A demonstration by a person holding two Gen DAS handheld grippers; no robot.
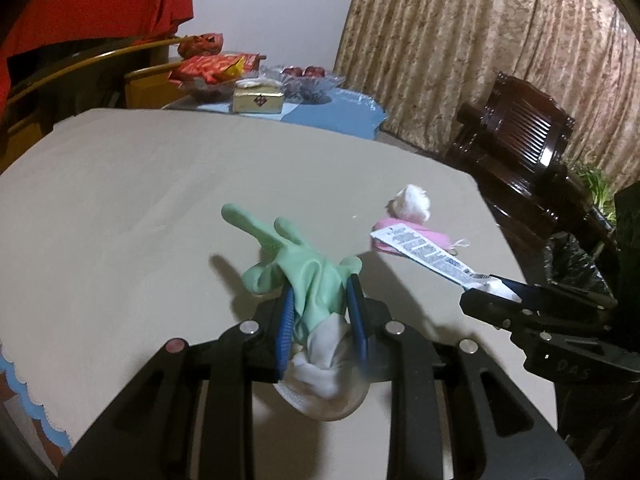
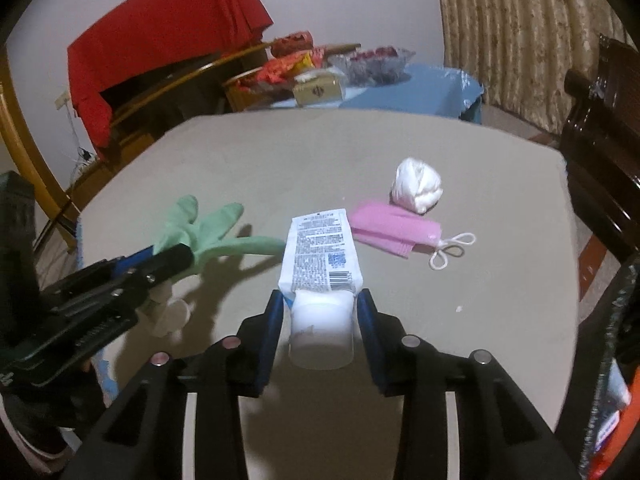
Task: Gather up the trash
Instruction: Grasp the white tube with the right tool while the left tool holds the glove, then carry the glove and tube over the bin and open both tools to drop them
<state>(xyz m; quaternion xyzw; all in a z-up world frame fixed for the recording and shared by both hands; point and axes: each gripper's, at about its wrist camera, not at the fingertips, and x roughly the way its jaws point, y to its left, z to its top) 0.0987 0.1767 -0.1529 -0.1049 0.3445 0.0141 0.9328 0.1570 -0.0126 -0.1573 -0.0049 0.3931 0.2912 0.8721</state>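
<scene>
The left gripper point(image 1: 322, 300) was closed on the cuff end of a green rubber glove point(image 1: 296, 264), held above the beige table point(image 1: 140, 200) with its fingers pointing away, to the left of the pink face mask point(image 2: 394, 232). The right gripper point(image 2: 322, 308) was clamped on the cap end of a white squeezed tube point(image 2: 320, 252), just nearer than the mask. A white crumpled wad point(image 2: 418, 184) lay touching the mask's far side.
</scene>
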